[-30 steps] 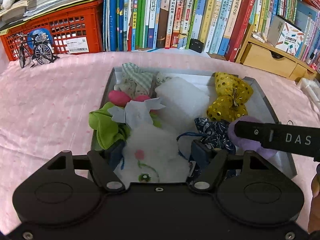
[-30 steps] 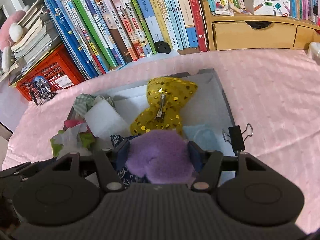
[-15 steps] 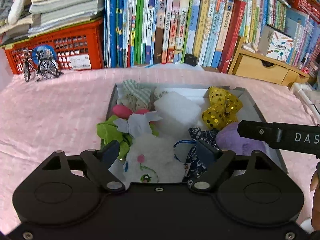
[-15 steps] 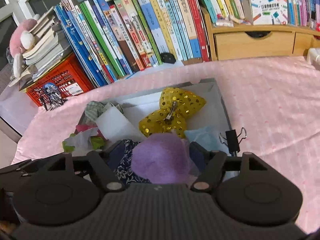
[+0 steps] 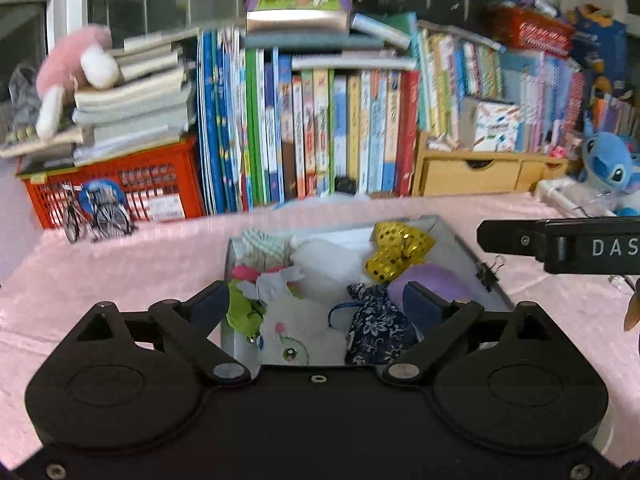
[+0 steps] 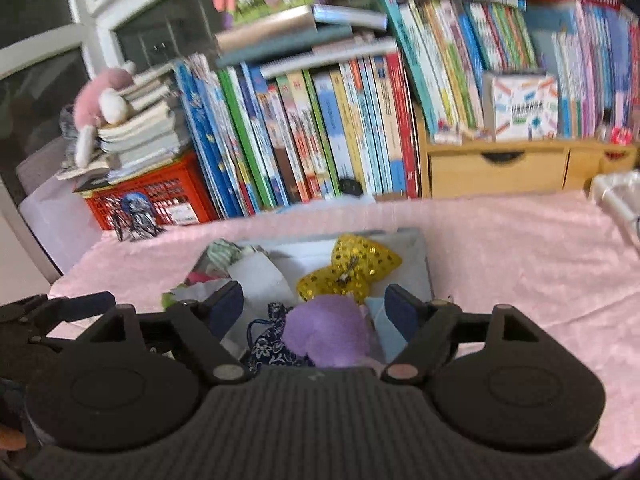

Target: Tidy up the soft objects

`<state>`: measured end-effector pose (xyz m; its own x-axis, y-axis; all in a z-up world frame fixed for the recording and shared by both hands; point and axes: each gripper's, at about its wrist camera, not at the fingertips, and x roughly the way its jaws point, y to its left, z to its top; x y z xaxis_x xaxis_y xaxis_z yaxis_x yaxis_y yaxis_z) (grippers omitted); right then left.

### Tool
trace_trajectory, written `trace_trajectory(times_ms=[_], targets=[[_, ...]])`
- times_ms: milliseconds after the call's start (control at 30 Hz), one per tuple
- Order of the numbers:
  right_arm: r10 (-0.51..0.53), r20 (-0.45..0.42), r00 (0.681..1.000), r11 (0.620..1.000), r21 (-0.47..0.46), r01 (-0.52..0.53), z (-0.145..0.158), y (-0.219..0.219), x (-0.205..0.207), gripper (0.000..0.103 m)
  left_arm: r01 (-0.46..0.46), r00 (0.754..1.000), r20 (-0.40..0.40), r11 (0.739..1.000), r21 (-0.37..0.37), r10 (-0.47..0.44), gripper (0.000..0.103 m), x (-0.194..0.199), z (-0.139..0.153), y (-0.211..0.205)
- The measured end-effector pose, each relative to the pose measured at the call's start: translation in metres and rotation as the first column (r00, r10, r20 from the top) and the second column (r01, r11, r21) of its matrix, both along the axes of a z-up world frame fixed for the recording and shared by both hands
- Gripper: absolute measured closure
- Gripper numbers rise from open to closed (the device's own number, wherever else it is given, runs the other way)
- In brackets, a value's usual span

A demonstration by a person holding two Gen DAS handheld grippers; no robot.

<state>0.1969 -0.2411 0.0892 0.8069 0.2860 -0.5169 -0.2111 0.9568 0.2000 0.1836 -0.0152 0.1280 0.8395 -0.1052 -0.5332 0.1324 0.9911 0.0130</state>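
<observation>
A grey tray (image 5: 466,240) on the pink cloth holds the soft things: a white plush (image 5: 300,330), a navy floral pouch (image 5: 376,326), a purple plush (image 5: 438,280), a gold sequin bow (image 5: 400,250), a green piece (image 5: 240,312) and a white foam block (image 5: 332,262). My left gripper (image 5: 316,300) hovers above the tray's near end. Its jaws are opening and touch nothing; the white plush lies below them. My right gripper (image 6: 314,302) hangs over the purple plush (image 6: 328,332). Its jaws are opening too, clear of the plush. One right finger (image 5: 560,242) shows in the left wrist view.
A row of upright books (image 5: 312,136) lines the back. A red crate (image 5: 116,188) and a model bicycle (image 5: 96,216) stand at the back left, a wooden drawer unit (image 6: 500,168) at the back right. A binder clip (image 5: 490,270) sits on the tray's right rim.
Both grippers have lifted and drawn back from the tray while their jaws widened. The left fingers left the white plush and the right fingers left the purple plush; both stay in the tray.
</observation>
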Motion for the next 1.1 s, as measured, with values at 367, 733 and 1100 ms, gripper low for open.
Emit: trace_trajectory(times_ms=[367, 733, 1100], targets=[[0.031, 0.234, 0.972, 0.996, -0.09, -0.011, 0.02, -0.001, -0.08, 0.012, 0.032, 0.985, 0.17, 0.999, -0.014, -0.03, 0.006, -0.076, 0.014, 0.006], [0.02, 0.34, 0.94, 0.992, -0.126, 0.024, 0.0, -0.002, -0.135, 0.007, 0.016, 0.98, 0.199, 0.999, -0.049, -0.006, 0.002, -0.128, -0.009, 0.008], [-0.025, 0.437, 0.899, 0.986, -0.138, 0.094, -0.029, 0.002, -0.189, 0.0, -0.024, 0.983, 0.183, 0.997, -0.07, 0.036, 0.002, -0.175, -0.035, 0.013]])
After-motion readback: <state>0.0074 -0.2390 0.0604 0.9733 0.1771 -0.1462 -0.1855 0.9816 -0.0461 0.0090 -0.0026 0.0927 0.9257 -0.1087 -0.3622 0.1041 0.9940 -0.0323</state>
